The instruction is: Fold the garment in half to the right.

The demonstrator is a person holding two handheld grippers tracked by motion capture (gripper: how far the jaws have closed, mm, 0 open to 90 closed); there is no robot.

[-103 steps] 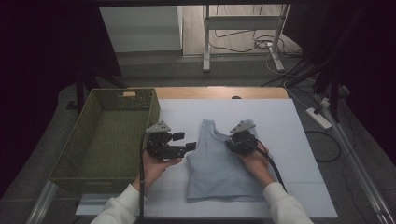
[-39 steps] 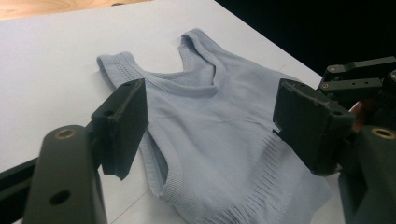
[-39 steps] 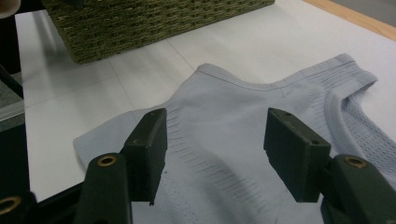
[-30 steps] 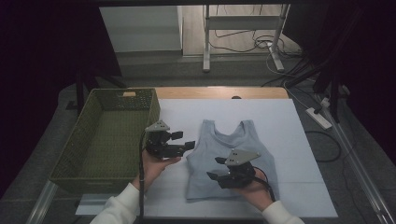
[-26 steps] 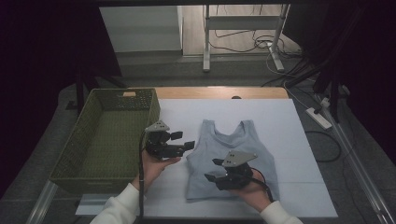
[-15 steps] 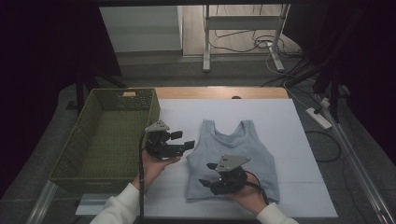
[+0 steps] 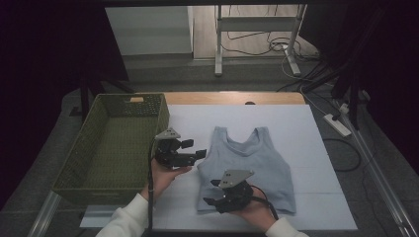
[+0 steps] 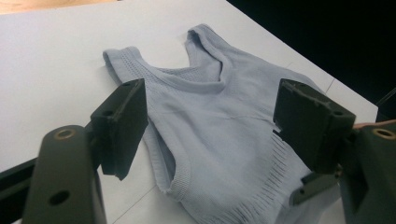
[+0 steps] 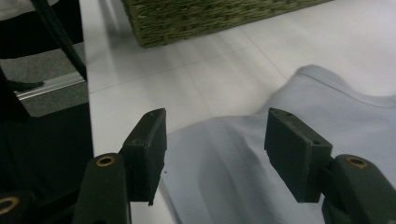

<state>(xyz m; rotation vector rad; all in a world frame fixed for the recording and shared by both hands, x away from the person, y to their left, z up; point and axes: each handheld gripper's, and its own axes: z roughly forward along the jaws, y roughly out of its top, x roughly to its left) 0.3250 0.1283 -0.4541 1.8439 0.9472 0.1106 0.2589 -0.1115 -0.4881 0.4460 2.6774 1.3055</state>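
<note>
While the high view is looking down on the white table (image 7: 316, 148), a green woven basket (image 7: 94, 158) is sitting at the left of the frame, its near wall toward the lower left. Just right of the basket, left of frame centre, the left gripper (image 7: 196, 154) is hanging in the person's left hand (image 7: 165, 174), jaws pointing right toward the garment. Its jaws are standing released, nothing between them; in the left gripper view the two black pads are framing the light blue tank top (image 8: 224, 126) from above without touching it.

At frame centre the tank top (image 7: 252, 168) is lying flat on the table, straps toward the top of the frame, hem toward the bottom. It is lying well apart from the basket.

At lower centre the right gripper (image 7: 211, 192) is hovering over the lower left corner of the tank top, jaws pointing left, held by the right hand (image 7: 254, 212). In the right gripper view the jaws are standing apart, unclenched, with the hem corner of the tank top (image 9: 261, 158) lying below and between them; whether the pads are touching the cloth cannot be told. Basket weave (image 9: 205, 18) is showing along the top of that view.
</note>
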